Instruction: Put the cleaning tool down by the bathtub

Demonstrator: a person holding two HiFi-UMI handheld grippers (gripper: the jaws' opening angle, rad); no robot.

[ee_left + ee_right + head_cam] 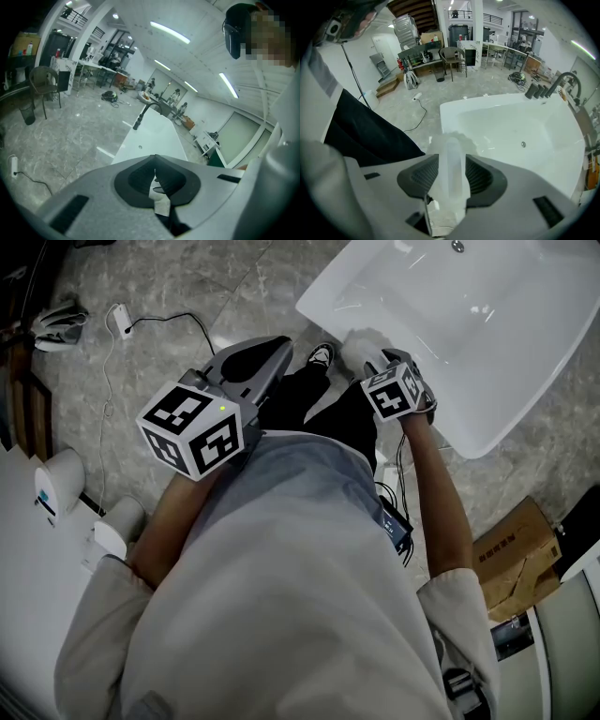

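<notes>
1. Well, far on my left a white cord (155,322) lay on the grey stone floor (216,287).
2. Next came my left tongs (279,345), held up in front of my belly. In the left gripper view the two jaws were pressed together, with only a thin crack between them. Nothing was in them.
3. One of my shoes (321,355) stood on the floor between the two tongs.
4. My right tongs (382,360) were to the right of the shoe, and they had the cleaning tool (361,343) in them. In the right gripper view the jaws squeezed its pale, see-through handle from both sides. The soft white end stuck out past the jaw tips.
5. I held the cleaning tool up at the near corner of the bathtub (511,329), right by its rim. I could not tell if it touched the rim.
6. Most of the white bathtub lay to the right of the tool. In the right gripper view a dark tap (565,82) stood at the far end of it.
7. Far on my right, a brown cardboard box (511,559) sat on the floor, near the bathtub's side.
</notes>
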